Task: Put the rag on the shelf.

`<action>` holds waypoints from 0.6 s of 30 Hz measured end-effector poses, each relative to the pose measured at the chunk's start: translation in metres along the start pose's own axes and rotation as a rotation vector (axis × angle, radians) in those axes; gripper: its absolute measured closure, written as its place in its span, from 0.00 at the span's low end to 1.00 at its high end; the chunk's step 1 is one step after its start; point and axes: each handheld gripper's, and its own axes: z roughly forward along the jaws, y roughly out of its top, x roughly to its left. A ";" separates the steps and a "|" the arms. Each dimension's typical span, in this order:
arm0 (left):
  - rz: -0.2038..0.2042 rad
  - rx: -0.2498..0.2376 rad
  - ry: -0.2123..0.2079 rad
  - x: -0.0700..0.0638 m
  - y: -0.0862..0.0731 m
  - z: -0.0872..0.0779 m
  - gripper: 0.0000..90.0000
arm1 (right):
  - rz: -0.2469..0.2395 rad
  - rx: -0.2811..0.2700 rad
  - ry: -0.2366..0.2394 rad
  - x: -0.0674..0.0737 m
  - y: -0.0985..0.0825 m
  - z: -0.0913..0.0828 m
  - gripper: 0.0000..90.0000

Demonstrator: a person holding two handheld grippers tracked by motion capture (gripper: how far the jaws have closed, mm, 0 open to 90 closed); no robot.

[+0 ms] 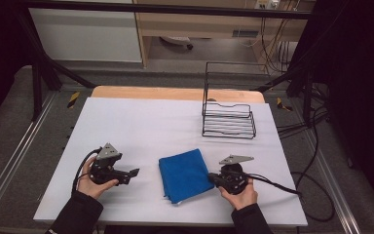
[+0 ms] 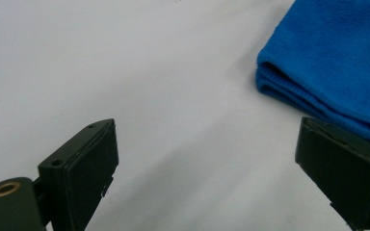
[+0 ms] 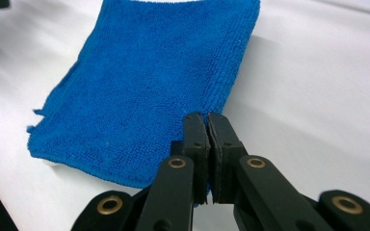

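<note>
1. Starting with the white table cover (image 1: 141, 126): smooth, flat and matte, it gives the cloth nothing to catch on, so expect the cloth to slide if you drag rather than lift.
2. Next, the blue cloth (image 1: 185, 174): folded into a soft layered pad of looped microfibre, light and limp. It lies between your two grippers, and in the right gripper view it spreads out ahead of and to the left of the closed tips. It will likely droop and unfold when raised, so take it by an edge or corner, through all layers.
3. Your left gripper (image 2: 207, 168) stands with jaws wide, nothing between them; the cloth's thick rounded fold (image 2: 289, 89) sits just beyond the right-hand jaw.
4. Your right gripper (image 3: 207, 144) has its pads pressed together at the cloth's near edge; I judge a pinch of that edge is caught.
</note>
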 end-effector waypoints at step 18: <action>0.006 0.002 -0.002 -0.002 0.000 0.002 0.09 | -0.045 -0.119 -0.003 -0.030 0.010 -0.001 0.57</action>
